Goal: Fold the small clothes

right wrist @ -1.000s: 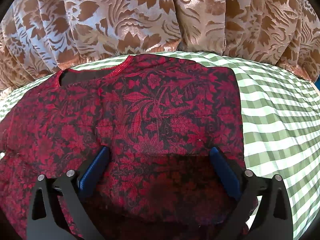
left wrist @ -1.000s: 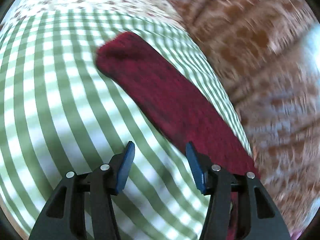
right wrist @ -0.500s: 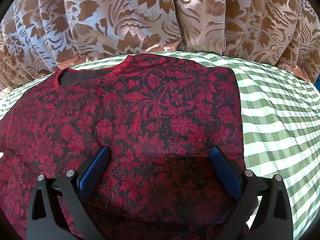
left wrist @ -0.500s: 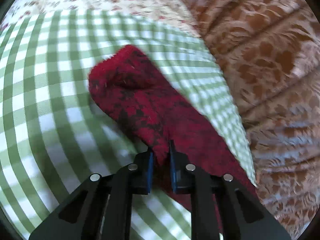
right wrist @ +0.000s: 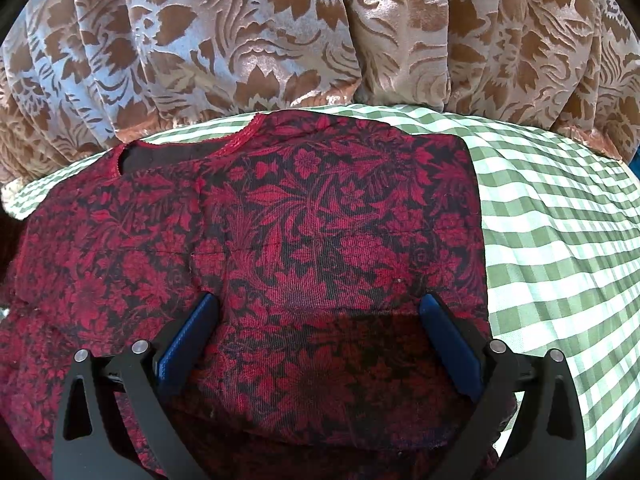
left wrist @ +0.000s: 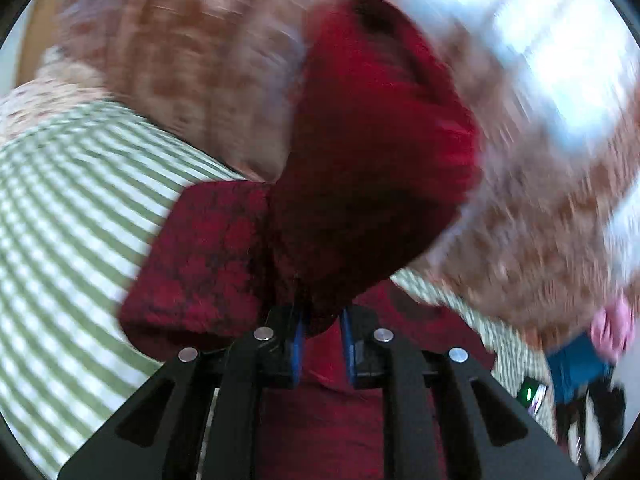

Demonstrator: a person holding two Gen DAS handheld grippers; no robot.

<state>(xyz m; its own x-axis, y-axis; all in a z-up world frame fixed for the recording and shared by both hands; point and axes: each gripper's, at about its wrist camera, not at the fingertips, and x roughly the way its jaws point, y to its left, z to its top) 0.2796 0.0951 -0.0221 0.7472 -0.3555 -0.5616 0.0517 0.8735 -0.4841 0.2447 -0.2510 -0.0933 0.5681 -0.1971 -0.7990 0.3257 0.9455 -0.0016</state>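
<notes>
Left gripper (left wrist: 322, 334) pinches the red-and-black floral knit top's sleeve (left wrist: 360, 152); right gripper (right wrist: 316, 344) sits spread wide over the body. Best bet: lay that sleeve flat across, no bunching.

The left wrist view is smeared by motion blur, with window glare (left wrist: 560, 40) blown out at upper right. The right wrist view is sharp and sunlit, with fisheye bending at the edges.

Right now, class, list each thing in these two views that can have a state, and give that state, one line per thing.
left gripper: jaws nearly closed, pinching red fabric.
sleeve: lifted off the bed, hanging from the left gripper, view blurred.
right gripper: jaws wide open, over the garment, gripping nothing.
red floral garment: flat on the bed, right side folded in to a straight edge.
checked bedsheet: spread flat under the garment.
</notes>
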